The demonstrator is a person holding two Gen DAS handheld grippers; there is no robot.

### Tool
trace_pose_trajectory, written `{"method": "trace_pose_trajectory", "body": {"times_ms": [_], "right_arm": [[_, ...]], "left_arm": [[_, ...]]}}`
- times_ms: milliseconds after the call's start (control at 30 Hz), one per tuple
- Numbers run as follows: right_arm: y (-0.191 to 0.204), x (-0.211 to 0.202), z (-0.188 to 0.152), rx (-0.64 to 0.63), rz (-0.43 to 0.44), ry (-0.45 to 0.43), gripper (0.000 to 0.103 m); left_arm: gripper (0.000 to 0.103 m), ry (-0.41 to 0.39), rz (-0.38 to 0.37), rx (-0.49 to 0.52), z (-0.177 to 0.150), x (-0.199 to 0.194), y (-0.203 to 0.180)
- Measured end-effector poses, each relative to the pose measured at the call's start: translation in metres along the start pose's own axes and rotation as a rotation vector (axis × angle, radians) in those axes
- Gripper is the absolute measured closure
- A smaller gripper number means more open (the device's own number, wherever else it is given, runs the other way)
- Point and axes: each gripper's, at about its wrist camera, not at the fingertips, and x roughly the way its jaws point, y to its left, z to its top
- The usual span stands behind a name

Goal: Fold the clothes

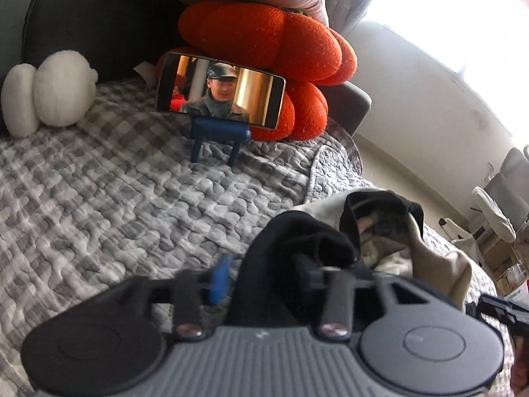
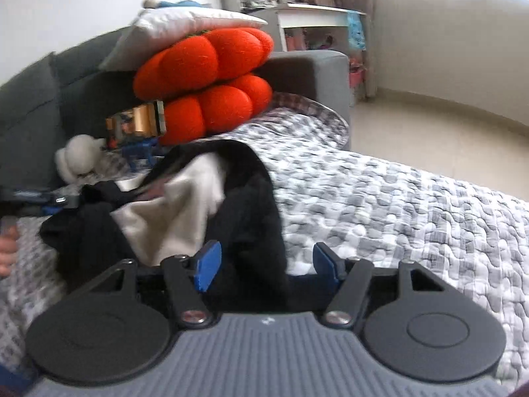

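Black-and-cream garment point(image 2: 185, 211) bunched, lifted over the checked quilt point(image 1: 115, 205).
Left gripper point(image 1: 261, 271) pinches its black edge; right gripper point(image 2: 264, 261) gapes wide around a black fold. Likely mid-fold: next, a clamp and spreading flat.

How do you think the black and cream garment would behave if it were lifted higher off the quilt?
The black and cream garment would probably sag, since it already drapes in soft folds. It looks light, bunching loosely over the quilt. The left hand-held gripper seems to be pinching black cloth, so it would likely trail downwards.

Grey sofa point(image 2: 317, 66), bright window point(image 1: 463, 16), pale floor point(image 2: 429, 125)
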Motion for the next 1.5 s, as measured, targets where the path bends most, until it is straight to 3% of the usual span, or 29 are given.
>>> {"method": "trace_pose_trajectory", "body": {"times_ms": [133,267,367,700,767,800,833,867,933,967,1233,1500], "right_arm": [[-0.010,0.023,-0.014,0.035,-0.054,0.030,0.040],[-0.007,0.022,-0.026,0.035,-0.070,-0.002,0.063],[-0.007,0.017,-0.026,0.027,-0.066,-0.011,0.071],[-0.007,0.024,-0.024,0.053,-0.063,-0.024,0.068],[-0.006,0.024,-0.023,0.046,-0.065,-0.026,0.073],[-0.005,0.024,-0.022,0.040,-0.067,-0.028,0.079],[-0.003,0.024,-0.022,0.034,-0.069,-0.031,0.084],[-0.002,0.023,-0.021,0.027,-0.072,-0.035,0.088],[0.003,0.017,-0.018,0.005,-0.110,-0.068,0.091],[0.006,0.009,-0.014,-0.007,-0.132,-0.093,0.092],[0.010,-0.110,0.023,-0.133,-0.394,-0.315,0.093],[0.020,-0.234,0.034,-0.230,-0.716,-0.564,0.093]], "left_arm": [[0.046,0.003,-0.018,0.017,-0.011,0.006,0.009],[0.048,0.000,-0.028,-0.001,-0.020,0.014,0.012],[0.048,0.002,-0.030,-0.007,-0.026,0.023,0.008],[0.048,-0.034,-0.037,-0.012,-0.033,0.027,0.005],[0.048,-0.039,-0.029,-0.006,-0.034,0.026,0.004],[0.049,-0.045,-0.021,0.011,-0.034,0.026,0.001],[0.057,-0.053,-0.015,0.038,-0.034,0.025,-0.003],[0.072,-0.062,-0.009,0.065,-0.034,0.024,-0.007],[0.087,-0.070,0.009,0.123,-0.032,0.021,-0.013],[0.089,-0.073,0.014,0.142,-0.031,0.019,-0.016],[0.091,-0.202,-0.065,0.190,-0.001,-0.043,-0.030],[0.092,-0.339,-0.187,0.270,0.029,-0.118,-0.061]]}}
